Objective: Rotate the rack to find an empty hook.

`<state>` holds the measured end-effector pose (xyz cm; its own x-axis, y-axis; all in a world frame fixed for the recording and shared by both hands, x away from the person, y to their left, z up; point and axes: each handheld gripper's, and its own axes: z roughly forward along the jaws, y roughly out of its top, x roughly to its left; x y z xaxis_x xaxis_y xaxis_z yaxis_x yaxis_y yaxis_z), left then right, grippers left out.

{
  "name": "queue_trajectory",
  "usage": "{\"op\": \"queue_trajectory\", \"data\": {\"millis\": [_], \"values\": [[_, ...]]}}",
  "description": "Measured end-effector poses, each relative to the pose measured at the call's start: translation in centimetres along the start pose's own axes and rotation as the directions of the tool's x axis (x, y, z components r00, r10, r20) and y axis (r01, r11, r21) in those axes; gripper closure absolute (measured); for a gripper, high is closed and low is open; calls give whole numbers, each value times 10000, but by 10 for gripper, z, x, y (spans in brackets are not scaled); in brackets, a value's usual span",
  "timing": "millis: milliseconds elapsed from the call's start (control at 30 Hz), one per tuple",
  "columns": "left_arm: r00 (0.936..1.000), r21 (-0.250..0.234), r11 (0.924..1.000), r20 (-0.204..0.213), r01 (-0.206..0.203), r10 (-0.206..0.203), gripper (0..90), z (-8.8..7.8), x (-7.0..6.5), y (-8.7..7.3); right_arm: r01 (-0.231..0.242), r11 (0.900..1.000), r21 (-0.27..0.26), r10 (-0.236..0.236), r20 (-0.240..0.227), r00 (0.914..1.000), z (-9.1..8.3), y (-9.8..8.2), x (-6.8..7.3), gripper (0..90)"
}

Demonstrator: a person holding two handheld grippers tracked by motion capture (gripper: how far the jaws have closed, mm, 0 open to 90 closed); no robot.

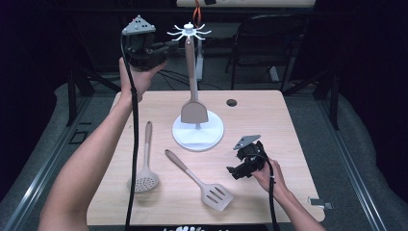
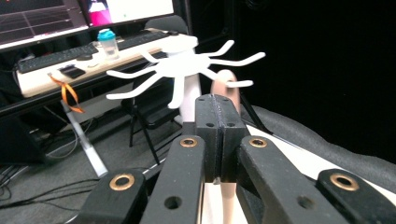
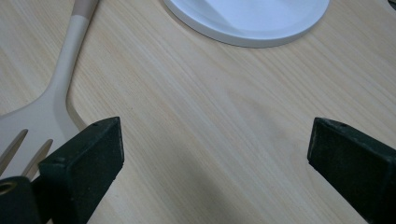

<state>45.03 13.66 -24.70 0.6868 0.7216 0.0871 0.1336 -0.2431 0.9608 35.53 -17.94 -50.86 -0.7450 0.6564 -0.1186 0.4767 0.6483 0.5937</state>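
Dark room all around, with a pale wood tabletop (image 1: 269,125) as the only lit patch, and a white hook stand (image 1: 197,134) near its middle. A tan spatula (image 1: 193,86) hangs off one of the hooks up top, blade down just above the stand's round base, handle running straight up and down. The left gripper (image 1: 169,45) is raised up at hook height, just to the left of the handle's top end. In the left gripper view its jaws are clamped together with nothing between the pads, and the handle tip (image 2: 226,84) peeks out right behind them under the white hooks (image 2: 187,65), so close I can't say whether they touch. So that spatula looks already hung, and my guess is this hand is about done there. What matters next is down on the wood: a slotted turner (image 1: 204,182) lies flat, handle pointing up-left toward the stand, blade toward the near edge. The right gripper (image 1: 240,168) rests low just to its right, jaws spread wide and holding nothing, with the turner's neck (image 3: 60,79) beside one jaw in its own view. A skimmer (image 1: 144,168) lies further left, handle pointing away, nearer the left arm. The right hand is clearly closer to the turner, and should grab across the handle, not along it.
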Motion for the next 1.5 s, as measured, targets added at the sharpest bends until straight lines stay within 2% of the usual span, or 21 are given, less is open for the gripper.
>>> {"op": "queue_trajectory", "data": {"millis": [167, 367, 733, 1067, 1200, 1233, 1267, 1400, 1500], "values": [[9993, 79, 9997, -287, 238, -236, 900, 2, 9, -1, -30, 10000, 27, 30, 7, 10000, 0, 0, 0, 32], [9987, 128, 9996, -447, 236, -230, 900, 3, 12, 0, -33, 10000, 26, 33, -19, 10000, 1, 0, 0, 33], [9955, 257, 9985, -827, 475, -453, 900, 9, 23, 0, -14, 10000, 35, 14, -17, 10000, 1, 0, 0, 33], [9951, 260, 9983, -850, 525, -501, 900, 11, 24, 0, -2, 10000, 34, 3, -18, 10000, 1, 0, 0, 34], [9945, 192, 9975, -817, 675, -658, 899, 8, 24, -2, 26, 10000, 36, -26, 24, 10000, 0, 0, 1, 34], [9945, 192, 9975, -817, 675, -658, 878, 8, 24, -2, 20, 10000, -11, -20, -35, 10000, 0, 0, 1, 34], [9926, 132, 9962, -869, 858, -843, 849, 4, 23, -3, 4, 10000, -38, -4, -52, 10000, 0, 0, 1, 35], [9922, 206, 9965, -972, 807, -783, 714, -3, 21, -8, 29, 10000, 74, -29, -55, 10000, -1, 0, 0, 39], [9883, 266, 9922, -961, 1214, -1183, 595, -11, 21, -18, 30, 10000, 39, -29, -43, 10000, 0, 0, 1, 40]]}}
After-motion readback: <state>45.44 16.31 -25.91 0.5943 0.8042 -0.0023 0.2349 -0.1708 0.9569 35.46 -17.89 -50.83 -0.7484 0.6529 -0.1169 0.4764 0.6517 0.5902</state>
